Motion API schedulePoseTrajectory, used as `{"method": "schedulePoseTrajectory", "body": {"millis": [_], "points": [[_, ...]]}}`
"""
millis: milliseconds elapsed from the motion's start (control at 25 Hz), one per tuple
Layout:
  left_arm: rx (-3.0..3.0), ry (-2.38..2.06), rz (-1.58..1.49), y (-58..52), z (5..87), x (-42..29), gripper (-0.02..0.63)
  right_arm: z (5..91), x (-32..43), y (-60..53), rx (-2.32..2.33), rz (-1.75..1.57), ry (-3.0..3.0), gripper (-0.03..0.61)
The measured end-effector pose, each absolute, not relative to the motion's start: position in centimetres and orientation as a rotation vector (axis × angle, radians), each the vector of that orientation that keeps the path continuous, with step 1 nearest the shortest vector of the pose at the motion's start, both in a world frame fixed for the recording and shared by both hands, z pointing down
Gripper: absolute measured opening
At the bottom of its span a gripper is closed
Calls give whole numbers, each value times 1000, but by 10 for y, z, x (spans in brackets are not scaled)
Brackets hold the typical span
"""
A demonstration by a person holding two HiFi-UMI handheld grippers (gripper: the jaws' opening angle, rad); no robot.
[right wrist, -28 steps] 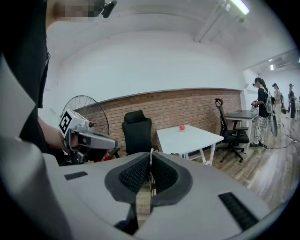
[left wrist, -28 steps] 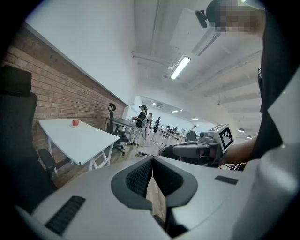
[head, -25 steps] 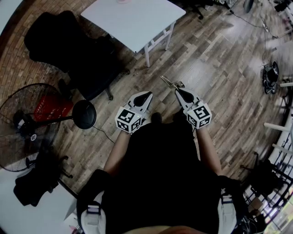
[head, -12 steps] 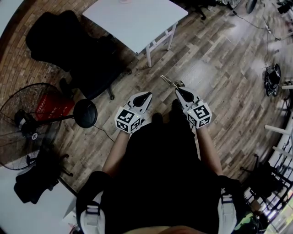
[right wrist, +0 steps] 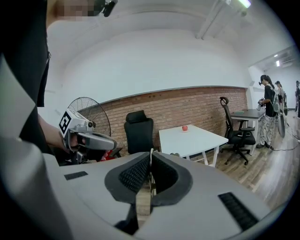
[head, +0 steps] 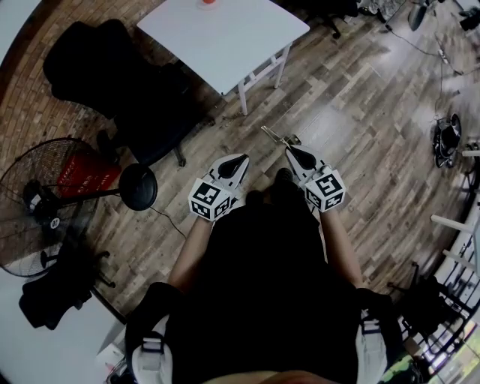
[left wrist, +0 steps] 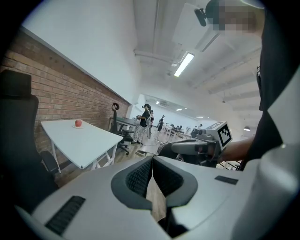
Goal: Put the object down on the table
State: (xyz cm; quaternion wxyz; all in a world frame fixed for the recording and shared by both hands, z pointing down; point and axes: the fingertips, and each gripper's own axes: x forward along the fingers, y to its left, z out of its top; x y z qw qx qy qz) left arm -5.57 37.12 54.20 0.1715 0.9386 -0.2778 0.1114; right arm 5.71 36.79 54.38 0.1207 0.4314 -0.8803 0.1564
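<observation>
My right gripper [head: 289, 149] is shut on a small thin metal object [head: 275, 136] that sticks out past its tips over the wooden floor. In the right gripper view the jaws [right wrist: 151, 153] meet on that thin piece [right wrist: 152, 183]. My left gripper [head: 244, 158] is level beside it, shut, with nothing in it; its pads meet in the left gripper view [left wrist: 152, 160]. The white table [head: 225, 37] stands ahead of both grippers, a red round thing [head: 208, 2] at its far edge. Both gripper views show the table [left wrist: 79, 140] [right wrist: 192, 138] some way off.
A black office chair [head: 127, 82] stands left of the table. A floor fan [head: 45, 202], a red box [head: 86, 176] and a black round stand [head: 139, 187] are on the left. People [left wrist: 145, 122] stand far down the room. Cables and gear lie at the right [head: 446, 131].
The person has stepped towards the white table, which now shows more fully at the top. Both grippers were carried forward with it. Neither grip has changed.
</observation>
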Motion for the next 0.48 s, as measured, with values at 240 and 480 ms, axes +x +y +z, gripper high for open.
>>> {"method": "schedulePoseTrajectory", "body": {"millis": [240,480], "points": [[2650,-845,306,348,537,-40,21,543,82,347,1237,466,-2580,6],[2629,-908,308,330,531,-25,21,539,100,322,1189,465,-2609,6]]}}
